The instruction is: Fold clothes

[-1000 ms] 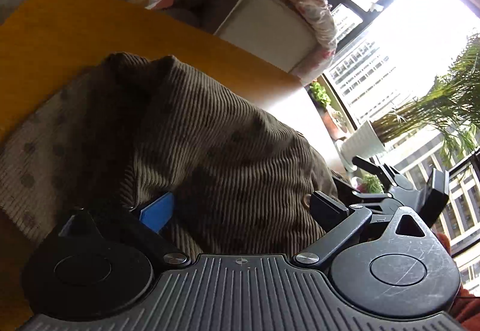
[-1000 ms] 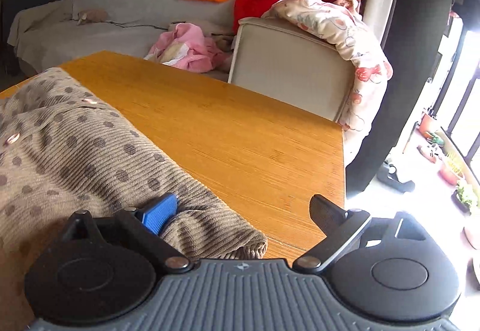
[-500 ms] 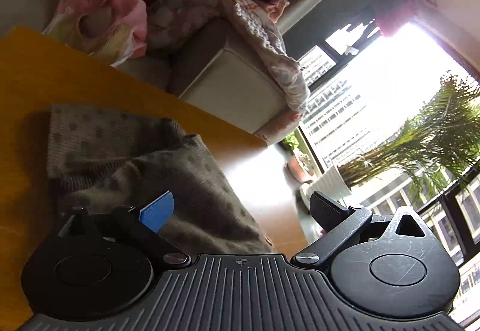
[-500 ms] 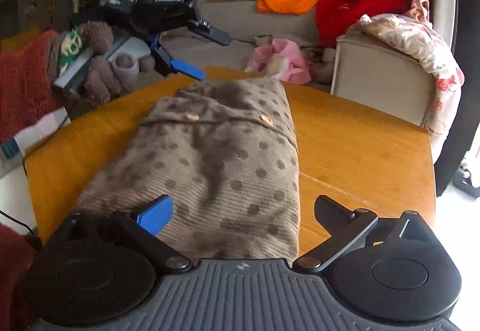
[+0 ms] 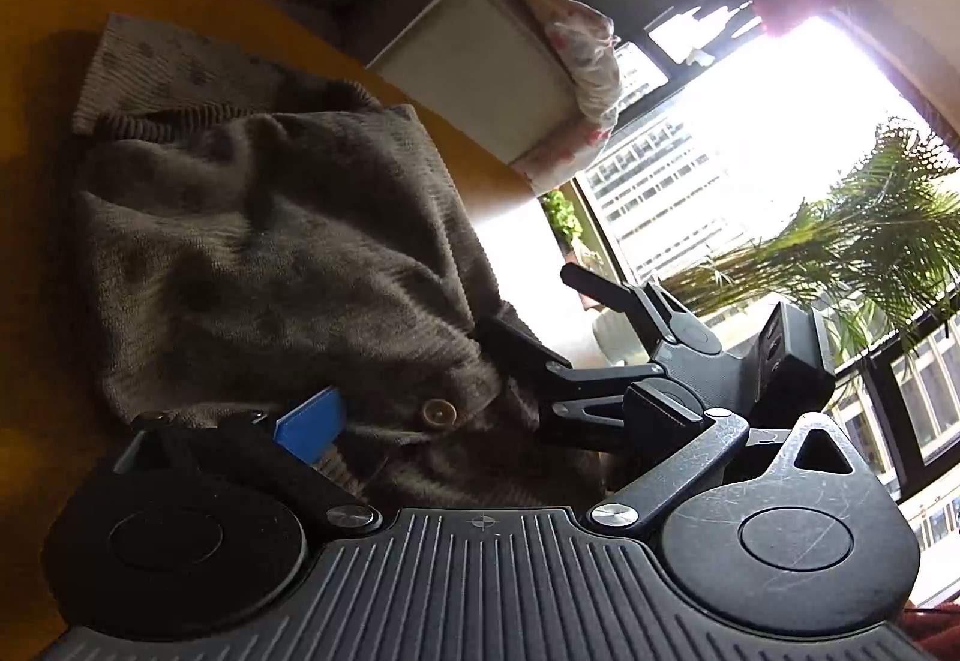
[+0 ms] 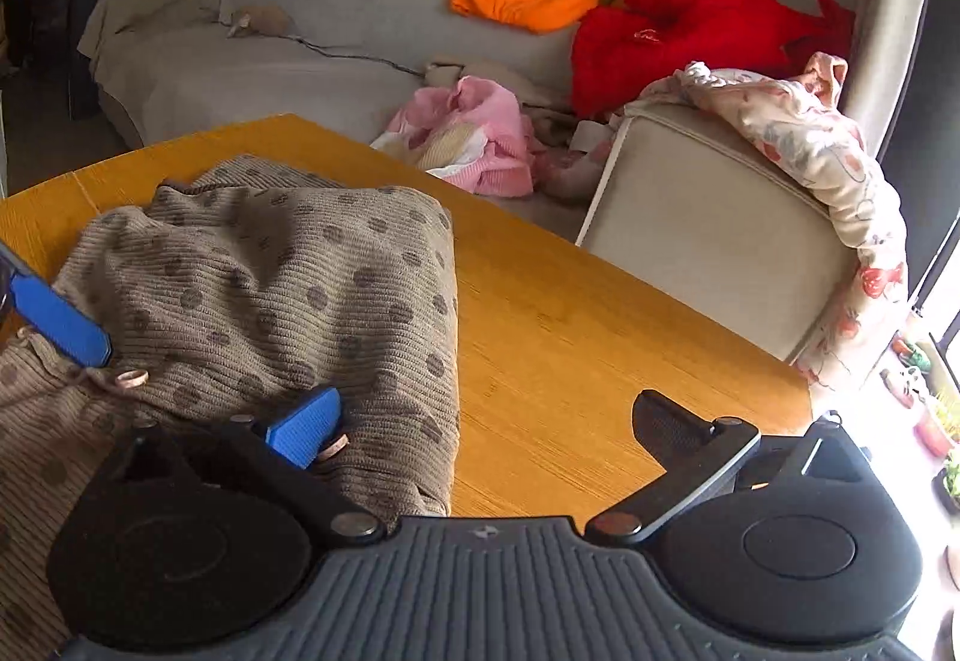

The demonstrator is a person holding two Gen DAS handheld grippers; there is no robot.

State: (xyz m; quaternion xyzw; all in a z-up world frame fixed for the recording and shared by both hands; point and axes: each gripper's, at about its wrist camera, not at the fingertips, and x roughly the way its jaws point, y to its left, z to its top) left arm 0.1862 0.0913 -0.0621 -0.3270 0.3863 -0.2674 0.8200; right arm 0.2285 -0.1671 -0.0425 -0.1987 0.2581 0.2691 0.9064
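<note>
Nearby, an armchair draped with floral cloth flanks the table.

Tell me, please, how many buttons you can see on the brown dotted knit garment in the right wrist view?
2: one round pale button lies near the garment's left side, and another peeks out beside the right gripper's blue finger. Folds may hide more.

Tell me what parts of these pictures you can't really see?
- Left wrist view: the window glare whites out whatever is outside.
- Left wrist view: the near edge of the brown cardigan is hidden behind the left gripper.
- Right wrist view: the cardigan's left part runs off the picture edge; the right gripper covers its front.
</note>
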